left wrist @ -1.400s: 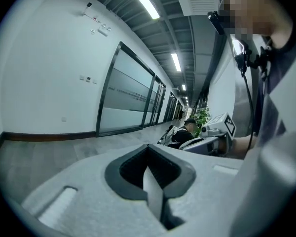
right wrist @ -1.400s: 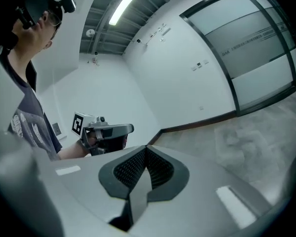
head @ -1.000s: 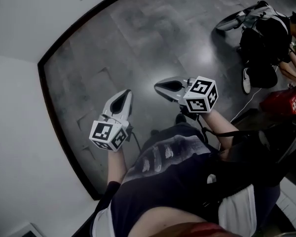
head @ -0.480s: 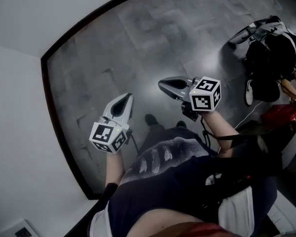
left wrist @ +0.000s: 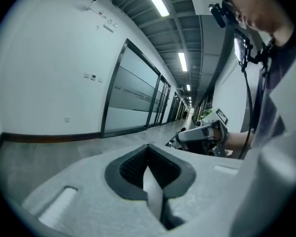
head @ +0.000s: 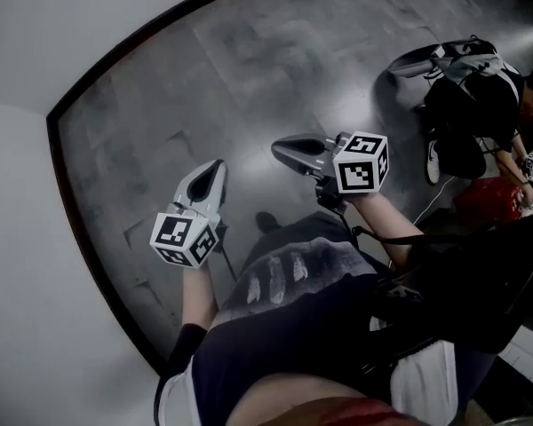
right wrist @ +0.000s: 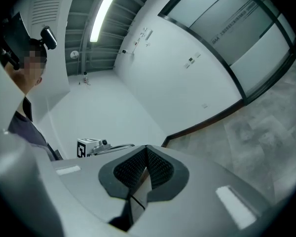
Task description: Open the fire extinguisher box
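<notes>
Dim, ceiling strip lights, floor glare — fisheye-warped

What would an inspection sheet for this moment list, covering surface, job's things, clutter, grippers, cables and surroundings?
Surface: glossy grey tiled floor.
Job's things: no fire extinguisher box clearly seen; a red object at far right is too unclear to identify.
Clutter: a crouching person in dark clothes beside the red object.
Grippers: left gripper shut, nothing between its jaws; right gripper shut, nothing between its jaws; both held in the air above the floor.
Cables: a white cable runs across the floor near the crouching person.
Surroundings: white wall at left; glass partitions along a long corridor.
</notes>
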A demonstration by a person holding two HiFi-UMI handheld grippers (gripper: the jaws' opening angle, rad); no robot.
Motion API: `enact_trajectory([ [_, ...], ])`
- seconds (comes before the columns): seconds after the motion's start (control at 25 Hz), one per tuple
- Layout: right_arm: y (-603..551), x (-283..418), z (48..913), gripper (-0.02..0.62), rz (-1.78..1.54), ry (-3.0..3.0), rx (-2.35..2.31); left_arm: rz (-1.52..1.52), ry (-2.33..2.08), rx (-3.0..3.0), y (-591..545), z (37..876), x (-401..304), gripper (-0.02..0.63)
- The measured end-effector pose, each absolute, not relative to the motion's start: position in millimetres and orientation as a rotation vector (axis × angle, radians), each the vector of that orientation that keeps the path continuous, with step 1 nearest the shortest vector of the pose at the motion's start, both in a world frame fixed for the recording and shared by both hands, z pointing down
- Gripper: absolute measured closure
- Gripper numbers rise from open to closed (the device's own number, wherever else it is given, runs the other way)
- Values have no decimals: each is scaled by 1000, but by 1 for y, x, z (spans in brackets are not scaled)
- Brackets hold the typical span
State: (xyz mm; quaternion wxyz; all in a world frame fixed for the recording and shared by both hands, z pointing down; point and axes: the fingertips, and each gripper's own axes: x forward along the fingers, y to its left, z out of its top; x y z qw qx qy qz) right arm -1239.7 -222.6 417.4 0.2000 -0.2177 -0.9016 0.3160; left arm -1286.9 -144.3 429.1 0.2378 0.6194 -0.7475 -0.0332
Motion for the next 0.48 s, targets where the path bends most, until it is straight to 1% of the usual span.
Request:
enact_trajectory([
  [0.24,-206,-1246,423,595,877,-2471,-675,-127,-2087,1601,-130,437,-1299,604],
  [0.48,-218,-1250,419,594,876,-2467,-748,-143,-2159,1547,-137,432,-1298,604],
])
